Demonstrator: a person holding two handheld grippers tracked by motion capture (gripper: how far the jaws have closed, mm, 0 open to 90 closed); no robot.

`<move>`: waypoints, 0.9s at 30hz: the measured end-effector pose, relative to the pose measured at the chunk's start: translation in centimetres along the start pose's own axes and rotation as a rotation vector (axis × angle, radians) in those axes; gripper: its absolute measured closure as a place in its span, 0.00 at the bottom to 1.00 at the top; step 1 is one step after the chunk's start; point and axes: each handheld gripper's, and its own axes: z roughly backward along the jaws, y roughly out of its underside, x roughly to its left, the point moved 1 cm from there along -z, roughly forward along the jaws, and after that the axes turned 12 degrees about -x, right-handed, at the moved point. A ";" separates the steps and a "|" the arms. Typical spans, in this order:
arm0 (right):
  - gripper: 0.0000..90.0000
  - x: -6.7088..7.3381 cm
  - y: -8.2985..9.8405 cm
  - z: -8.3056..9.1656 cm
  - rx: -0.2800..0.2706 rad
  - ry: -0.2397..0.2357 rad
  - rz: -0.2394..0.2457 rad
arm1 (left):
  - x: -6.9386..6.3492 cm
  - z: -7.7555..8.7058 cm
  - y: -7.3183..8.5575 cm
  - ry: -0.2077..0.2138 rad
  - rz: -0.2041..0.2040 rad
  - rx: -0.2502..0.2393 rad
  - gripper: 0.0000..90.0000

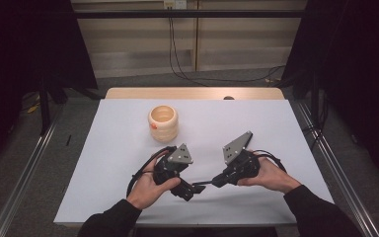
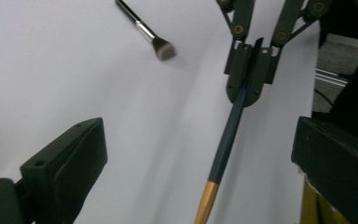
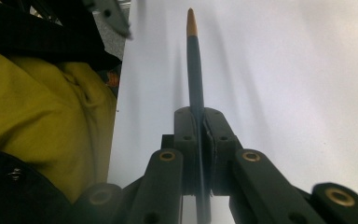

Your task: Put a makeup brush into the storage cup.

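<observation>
My right gripper (image 3: 199, 121) is shut on the dark handle of a slim brush (image 3: 193, 60), whose gold end points away from it. In the high view this brush (image 1: 203, 183) bridges the small gap between my two grippers near the table's front edge. There my left gripper (image 1: 193, 188) faces the right gripper (image 1: 216, 181). In the left gripper view the left gripper (image 2: 200, 154) is open with its jaws wide apart. The brush handle (image 2: 226, 144) passes between them without touching either pad. The right gripper (image 2: 251, 70) grips the handle farther off.
A second brush (image 2: 144, 32) with a silver ferrule and short bristles lies on the white table top (image 1: 128, 197). A cream ribbed cup (image 1: 163, 123) stands at the back left of centre. Yellow fabric (image 3: 42, 116) lies past the table's edge.
</observation>
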 end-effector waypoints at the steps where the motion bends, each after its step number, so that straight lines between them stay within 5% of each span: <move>1: 0.95 0.1 0.0 0.0 -0.001 0.007 -0.006 | 0.0 0.0 0.0 0.000 0.000 0.000 0.04; 16: 0.95 0.0 0.8 1.2 -0.055 0.060 -0.034 | 0.7 2.2 1.6 -0.094 0.069 -0.149 0.04; 27: 0.95 0.0 1.2 2.2 -0.108 0.095 -0.048 | 0.9 3.9 1.9 -0.142 0.065 -0.246 0.03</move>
